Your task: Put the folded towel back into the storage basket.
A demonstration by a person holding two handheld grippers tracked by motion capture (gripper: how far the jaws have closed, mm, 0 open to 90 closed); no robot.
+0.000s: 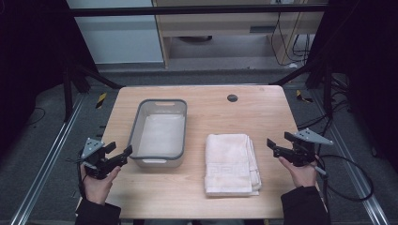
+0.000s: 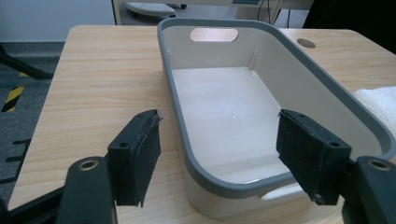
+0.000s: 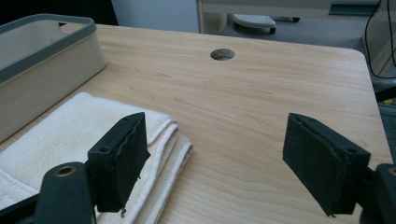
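Pale wooden desk point(image 1: 197, 187) carries a white rectangular plastic tub with a grey rim point(image 1: 159, 133) and, to its right, a folded white towel point(image 1: 231, 163). Left claw point(image 1: 119, 151), jaws spread, hovers beside the tub's near corner; right claw point(image 1: 279, 143), also spread, hangs right of the towel.

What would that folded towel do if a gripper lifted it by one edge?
The folded towel would probably sag and unfold, since its stacked layers look soft and loose. It seems light, and unlikely to slide easily on the wooden table.
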